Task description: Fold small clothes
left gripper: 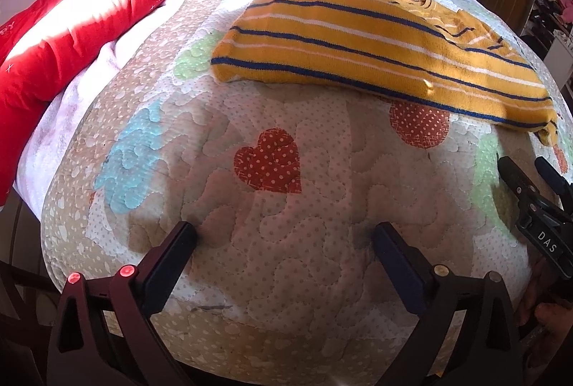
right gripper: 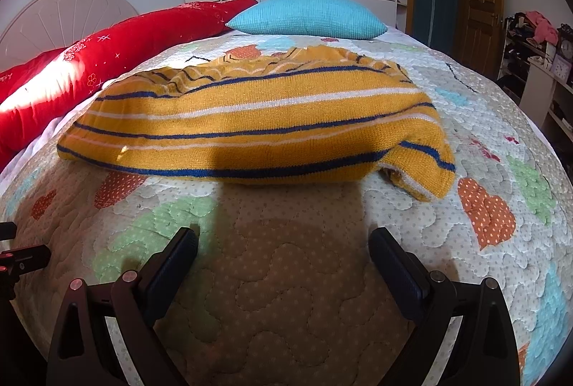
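**Sweater lying part-folded on bed; both tools empty and short of it**

Sweater (right gripper: 250, 128), mustard knit with blue and white stripes, lies across the quilt (right gripper: 286, 278) in the middle of the bed, its long side toward the cameras. It appears already doubled over: the near edge is a thick rounded fold, and a sleeve or corner (right gripper: 426, 174) trails loose at the right end. Rumpled layers show along the far edge.

Left hand-held gripper (left gripper: 283, 242): jaws spread wide, nothing between them, above bare quilt near a red heart patch (left gripper: 268, 162). The sweater (left gripper: 358, 42) is ahead and to its right, apart from the fingers.

Right hand-held gripper (right gripper: 283, 242): jaws likewise wide and empty, pointed at the middle of the near fold, close but not touching. Its shadow falls on the knit.

A blue pillow (right gripper: 308, 15) and a red duvet (right gripper: 118, 49) lie beyond and left of the garment, clear of the work.

Assessment: the step in hand looks like an approach for the next fold. Recommended practice:
- Tuck the loose right corner in first, or it will stick out of the finished bundle.
- Each tool should pinch all layers at one end of the near edge, set well apart.
- Lift both ends level and carry them over together; thick knit sags in the middle and slips if only the top layer is caught.
- Keep fingertips off the quilt, lest it bunch.
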